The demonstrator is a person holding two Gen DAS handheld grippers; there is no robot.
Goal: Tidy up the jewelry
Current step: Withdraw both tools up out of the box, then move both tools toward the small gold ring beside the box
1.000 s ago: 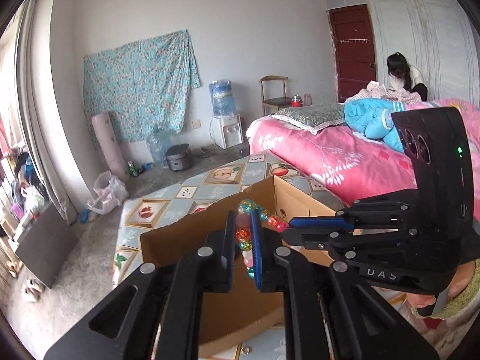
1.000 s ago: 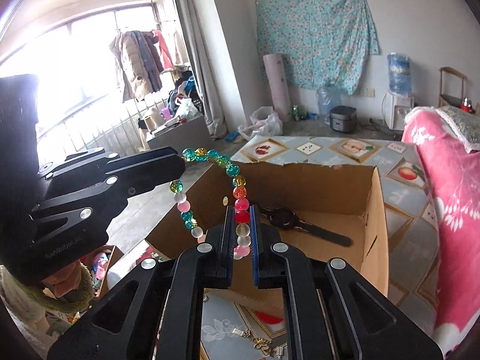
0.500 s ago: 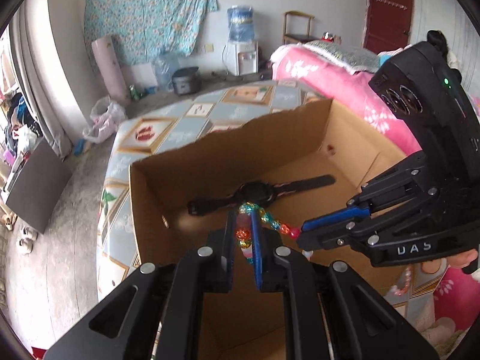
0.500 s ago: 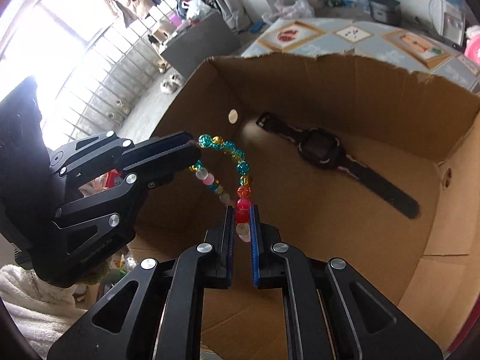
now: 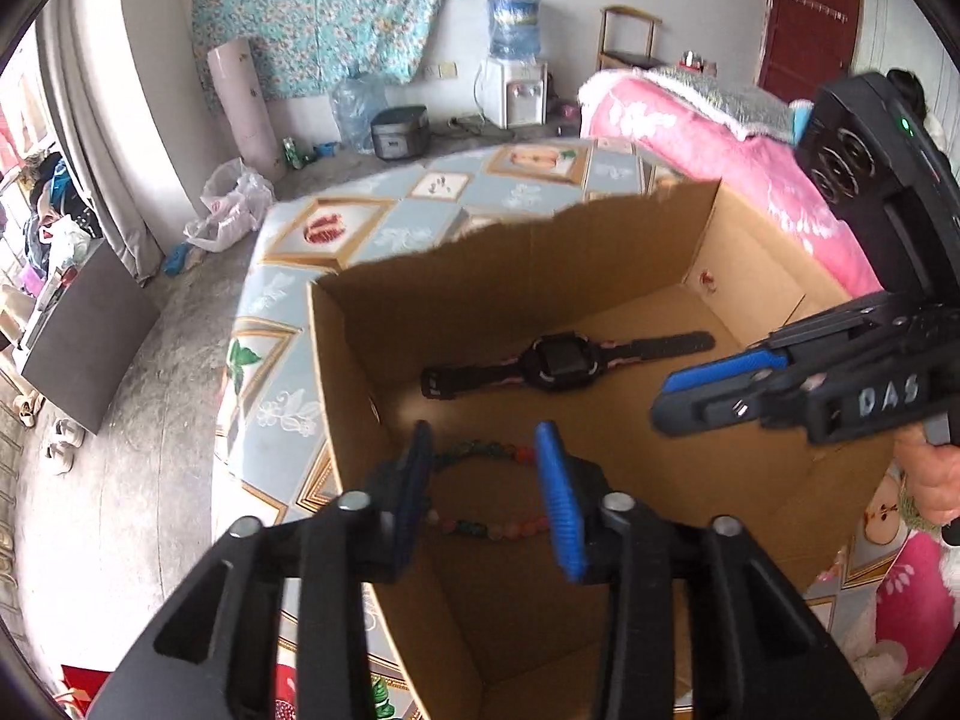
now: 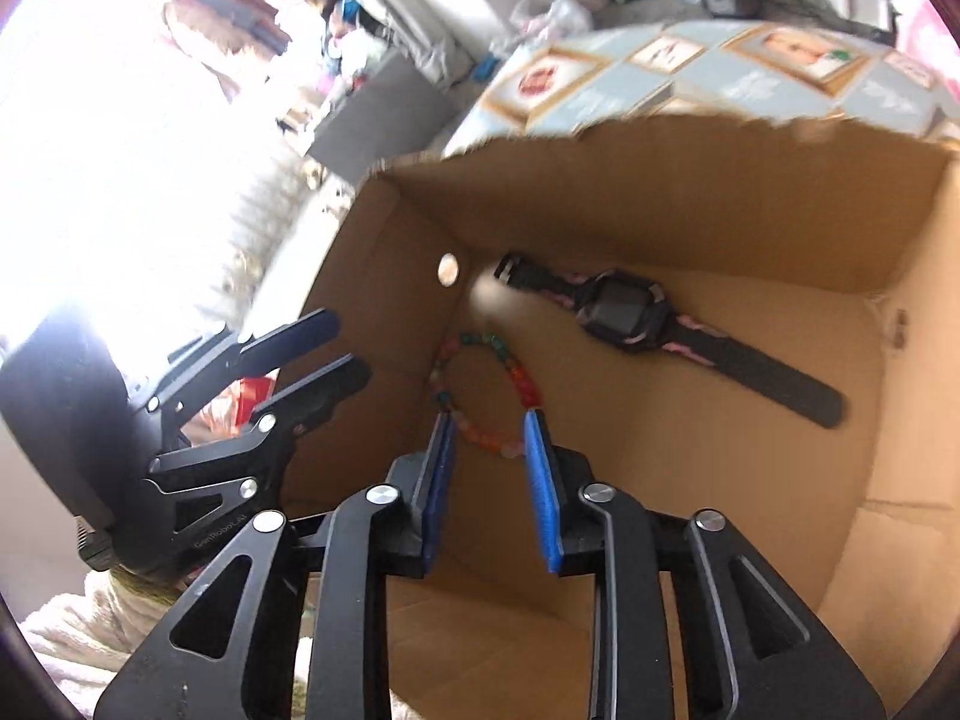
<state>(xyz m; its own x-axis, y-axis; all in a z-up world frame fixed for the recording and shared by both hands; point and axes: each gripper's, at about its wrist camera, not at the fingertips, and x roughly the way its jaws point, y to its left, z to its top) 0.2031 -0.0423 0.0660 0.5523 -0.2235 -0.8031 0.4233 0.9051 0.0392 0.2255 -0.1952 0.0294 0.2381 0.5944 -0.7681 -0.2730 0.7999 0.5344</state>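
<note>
The bead bracelet (image 6: 483,393) lies as a loop on the floor of the cardboard box (image 5: 606,252), near its left wall (beads blurred), with a black watch (image 6: 627,312) lying just beyond it. Above it the left gripper (image 5: 483,483) and right gripper (image 6: 487,453) both hang with jaws opening, pads clear of the beads.

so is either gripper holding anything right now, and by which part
Nothing is held. Both the left gripper and right gripper are opening, and the bead bracelet lies free on the cardboard box floor.
</note>
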